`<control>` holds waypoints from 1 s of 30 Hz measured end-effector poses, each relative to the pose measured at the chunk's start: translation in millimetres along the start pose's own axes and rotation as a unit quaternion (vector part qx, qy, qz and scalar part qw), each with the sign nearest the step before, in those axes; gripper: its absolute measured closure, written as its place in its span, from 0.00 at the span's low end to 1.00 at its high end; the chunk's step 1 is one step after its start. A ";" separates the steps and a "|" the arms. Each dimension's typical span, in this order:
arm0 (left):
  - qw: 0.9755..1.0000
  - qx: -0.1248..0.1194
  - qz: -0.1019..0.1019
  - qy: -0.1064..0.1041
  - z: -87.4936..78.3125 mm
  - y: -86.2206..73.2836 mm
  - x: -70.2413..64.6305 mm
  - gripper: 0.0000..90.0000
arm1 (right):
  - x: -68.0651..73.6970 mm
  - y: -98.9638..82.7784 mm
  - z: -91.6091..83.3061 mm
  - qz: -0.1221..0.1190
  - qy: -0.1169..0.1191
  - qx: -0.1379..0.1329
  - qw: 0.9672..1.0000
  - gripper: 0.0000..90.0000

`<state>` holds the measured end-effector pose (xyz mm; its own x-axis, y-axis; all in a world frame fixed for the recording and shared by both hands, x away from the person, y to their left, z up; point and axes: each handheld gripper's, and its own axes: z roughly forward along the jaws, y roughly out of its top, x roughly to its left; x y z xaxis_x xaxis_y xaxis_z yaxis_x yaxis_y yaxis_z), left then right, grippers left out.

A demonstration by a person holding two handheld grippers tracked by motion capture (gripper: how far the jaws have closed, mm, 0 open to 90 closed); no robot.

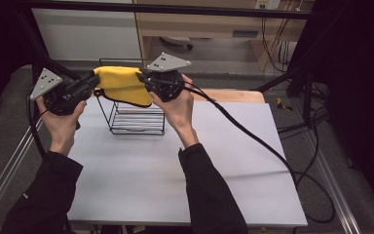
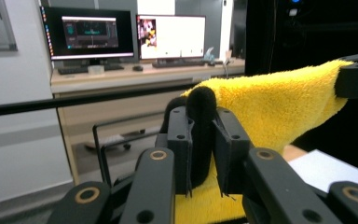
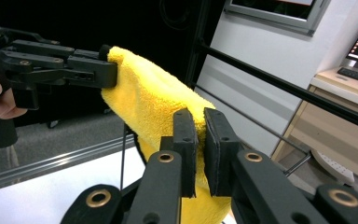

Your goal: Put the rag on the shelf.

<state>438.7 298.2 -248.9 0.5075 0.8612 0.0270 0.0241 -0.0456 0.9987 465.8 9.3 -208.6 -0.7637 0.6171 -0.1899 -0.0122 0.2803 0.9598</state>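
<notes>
Above the white table (image 1: 175, 165), both grippers' jaws clench a yellow cloth (image 1: 121, 84) over the wire rack (image 1: 136, 117).

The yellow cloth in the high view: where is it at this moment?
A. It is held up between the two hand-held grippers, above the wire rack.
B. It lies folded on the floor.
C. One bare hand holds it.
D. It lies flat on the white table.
A: the yellow cloth stretches between the left hand-held gripper and the right hand-held gripper, each clamped on an end, above the wire rack.
</notes>
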 end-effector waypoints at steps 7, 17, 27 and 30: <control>1.000 0.025 -0.002 -0.018 -11.5 8.8 1.0 0.77 | 2.7 -9.3 0.3 0.001 0.005 0.010 1.000 0.93; 0.996 0.077 -0.010 -0.038 2.8 23.9 -3.7 0.89 | 15.2 -20.7 4.0 -0.031 0.005 0.030 0.999 0.93; 0.989 0.137 -0.012 -0.057 4.7 3.8 -2.0 1.00 | 19.4 -34.5 4.5 -0.027 0.022 0.052 0.998 0.87; 0.988 0.144 -0.012 -0.055 4.7 -3.8 -0.8 1.00 | 18.9 -38.0 4.2 -0.011 0.036 0.054 0.998 0.82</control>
<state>442.2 295.4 -252.9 0.5935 0.8046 -0.0163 0.2728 -0.1821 0.9447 454.6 13.4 -249.5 -0.8085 0.5567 -0.1908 0.0380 0.3729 0.9271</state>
